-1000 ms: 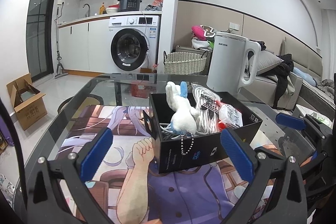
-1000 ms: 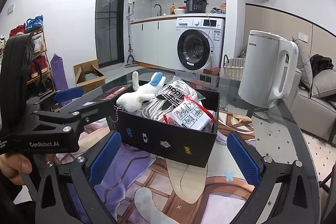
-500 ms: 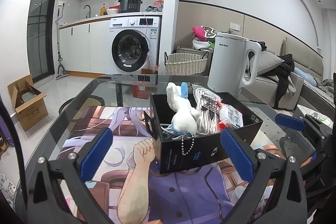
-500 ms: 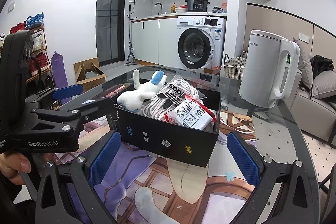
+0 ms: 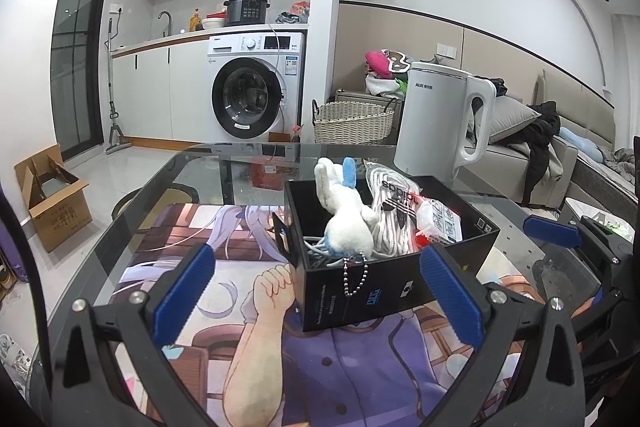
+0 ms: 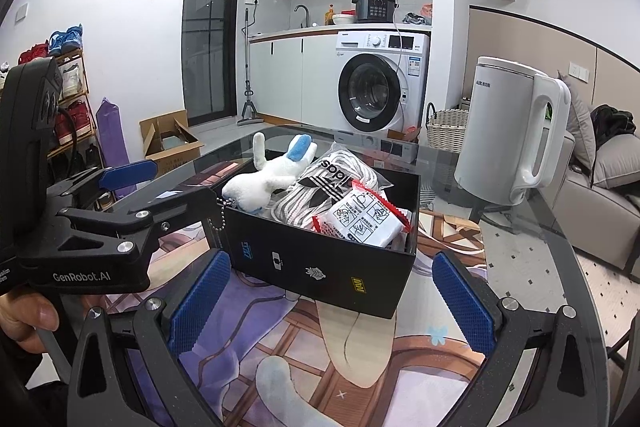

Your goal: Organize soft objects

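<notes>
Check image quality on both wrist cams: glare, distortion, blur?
Left wrist: strong fisheye bending with dark corner vignette; the glass table mirrors the washing machine; ceiling spotlight blown out; black box and plush rabbit sharp. Right wrist: same barrel warp; the glass reflects the kettle; the left gripper and packet are sharp, no motion blur.

My left gripper [image 5: 318, 291] is wide open, held level and low. My right gripper [image 6: 328, 291] is wide open too, just beside it, empty.
</notes>
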`<state>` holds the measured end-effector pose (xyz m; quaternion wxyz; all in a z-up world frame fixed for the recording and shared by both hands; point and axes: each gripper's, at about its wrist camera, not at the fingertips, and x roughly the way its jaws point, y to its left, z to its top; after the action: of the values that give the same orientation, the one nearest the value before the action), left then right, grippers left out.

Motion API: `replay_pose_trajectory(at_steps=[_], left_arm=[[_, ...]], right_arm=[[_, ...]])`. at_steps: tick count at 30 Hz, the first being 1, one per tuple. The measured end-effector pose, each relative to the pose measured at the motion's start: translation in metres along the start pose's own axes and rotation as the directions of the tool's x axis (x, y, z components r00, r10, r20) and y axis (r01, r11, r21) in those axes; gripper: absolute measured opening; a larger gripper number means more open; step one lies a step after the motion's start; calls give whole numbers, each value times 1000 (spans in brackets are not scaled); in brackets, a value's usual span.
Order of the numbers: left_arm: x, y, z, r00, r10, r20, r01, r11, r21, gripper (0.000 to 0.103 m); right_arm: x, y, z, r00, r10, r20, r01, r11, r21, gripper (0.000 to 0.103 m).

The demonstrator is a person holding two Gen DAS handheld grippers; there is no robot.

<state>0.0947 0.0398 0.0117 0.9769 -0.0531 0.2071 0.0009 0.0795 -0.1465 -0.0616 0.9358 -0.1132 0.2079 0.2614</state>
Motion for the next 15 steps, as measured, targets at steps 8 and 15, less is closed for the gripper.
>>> replay_pose_trajectory(at_steps=[8,15], left_arm=[[0,0,0,1000,-1,2,1,1000,3,103],[0,-1,0,1000,-1,2,1,1000,3,103]], right_arm=[[0,0,0,1000,0,0,0,1000,0,102],[0,0,0,1000,0,0,0,1000,0,102]])
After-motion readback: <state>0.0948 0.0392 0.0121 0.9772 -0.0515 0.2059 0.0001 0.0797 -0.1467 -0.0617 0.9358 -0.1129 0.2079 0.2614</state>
